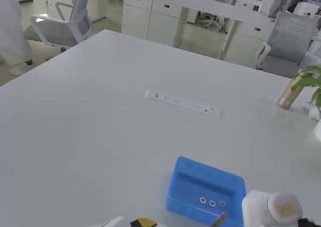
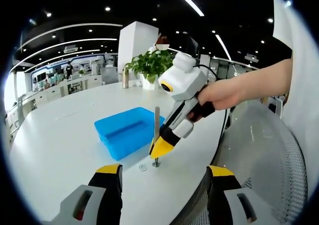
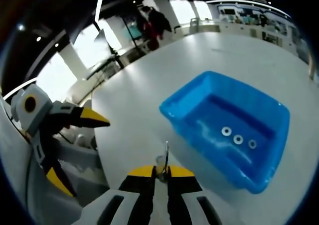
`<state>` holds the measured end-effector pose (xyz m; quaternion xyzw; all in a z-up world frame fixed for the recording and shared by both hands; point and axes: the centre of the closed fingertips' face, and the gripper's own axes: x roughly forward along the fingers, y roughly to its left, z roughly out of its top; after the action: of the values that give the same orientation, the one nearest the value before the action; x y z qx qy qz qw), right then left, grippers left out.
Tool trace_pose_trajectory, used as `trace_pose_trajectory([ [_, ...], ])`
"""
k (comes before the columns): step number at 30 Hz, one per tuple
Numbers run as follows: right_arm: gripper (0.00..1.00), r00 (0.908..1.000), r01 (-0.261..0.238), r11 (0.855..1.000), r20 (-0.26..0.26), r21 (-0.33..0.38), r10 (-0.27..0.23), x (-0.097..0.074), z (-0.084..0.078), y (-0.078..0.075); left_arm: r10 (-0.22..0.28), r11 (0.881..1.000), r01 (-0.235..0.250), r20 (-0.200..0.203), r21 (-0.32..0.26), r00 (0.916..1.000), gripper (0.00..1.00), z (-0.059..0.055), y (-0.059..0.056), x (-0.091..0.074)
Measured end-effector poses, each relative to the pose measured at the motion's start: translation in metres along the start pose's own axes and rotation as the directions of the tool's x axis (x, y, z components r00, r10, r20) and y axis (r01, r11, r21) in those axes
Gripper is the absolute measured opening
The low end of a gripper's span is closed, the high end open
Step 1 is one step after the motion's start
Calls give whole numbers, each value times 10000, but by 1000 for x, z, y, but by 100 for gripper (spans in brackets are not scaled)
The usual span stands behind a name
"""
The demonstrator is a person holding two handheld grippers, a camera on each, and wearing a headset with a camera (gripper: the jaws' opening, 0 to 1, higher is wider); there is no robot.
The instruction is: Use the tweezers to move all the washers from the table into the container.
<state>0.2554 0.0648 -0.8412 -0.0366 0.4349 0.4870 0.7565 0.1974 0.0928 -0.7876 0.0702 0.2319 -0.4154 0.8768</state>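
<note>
A blue container (image 1: 205,187) sits near the table's front edge with three washers (image 1: 212,203) inside it, also seen as washers (image 3: 238,139) in the container (image 3: 229,130). My right gripper (image 3: 159,172) is shut on thin metal tweezers (image 3: 166,153). In the left gripper view the right gripper (image 2: 162,146) holds the tweezers (image 2: 156,135) upright, tips down on the table beside a loose washer (image 2: 143,168), just in front of the container (image 2: 127,130). My left gripper (image 2: 164,172) is open and holds nothing.
A white power strip (image 1: 183,102) lies mid-table. A gold bottle (image 1: 290,92) and a potted plant (image 1: 313,81) stand at the far right. Office chairs (image 1: 60,23) and desks ring the table. A grey mesh chair (image 2: 269,165) is beside the table edge.
</note>
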Motion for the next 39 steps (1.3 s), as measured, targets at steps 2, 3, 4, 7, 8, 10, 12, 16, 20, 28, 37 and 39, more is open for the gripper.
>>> trace_pose_trajectory([
  [2, 5, 10000, -7, 10000, -23, -71, 7, 0, 0, 1, 1, 10000, -1, 13, -22, 10000, 68, 0, 0, 0],
  [3, 5, 10000, -2, 9999, -40, -136, 2, 1, 0, 1, -1, 10000, 1, 3, -14, 10000, 68, 0, 0, 0],
  [4, 5, 10000, -15, 9998, -63, -200, 13, 1, 0, 2, -1, 10000, 1, -5, 1, 10000, 68, 0, 0, 0],
  [7, 6, 9999, -74, 9994, -120, -336, 70, 2, -1, 5, -22, 10000, 22, -3, 1, 10000, 68, 0, 0, 0],
  [8, 6, 9998, -79, 9992, -186, -396, 71, 2, -2, 6, -26, 10000, 26, -18, 13, 10000, 68, -1, -1, 0],
  [10, 6, 9996, -101, 9982, -257, -584, 86, 2, -2, 9, -31, 10000, 31, -33, 30, 10000, 68, -1, -1, 0],
  [12, 6, 9992, -59, 9954, -390, -960, 22, 3, -3, 12, -34, 10000, 34, -23, 28, 10000, 68, -1, -1, 0],
  [16, 6, 9964, 25, 9772, -826, -2124, -205, 4, -4, 21, -73, 9999, 73, -57, 73, 10000, 68, -1, -1, 0],
  [20, 6, 9917, 48, 9364, -1190, -3509, -497, 6, -5, 25, -70, 10000, 71, -66, 66, 10000, 68, -1, -1, 1],
  [28, 5, 9834, 94, 8619, -1513, -5069, -997, 10, -11, 24, -150, 9999, 150, -62, 74, 9999, 69, -1, -3, 1],
  [37, 5, 9850, 146, 8551, -1395, -5182, -1014, 10, -14, 20, -201, 9997, 202, -98, 114, 9997, 68, -2, -5, 1],
  [39, 5, 9854, 58, 8651, -1441, -5016, -901, 10, -15, 22, -174, 9998, 175, -101, 96, 9998, 68, -2, -4, 0],
])
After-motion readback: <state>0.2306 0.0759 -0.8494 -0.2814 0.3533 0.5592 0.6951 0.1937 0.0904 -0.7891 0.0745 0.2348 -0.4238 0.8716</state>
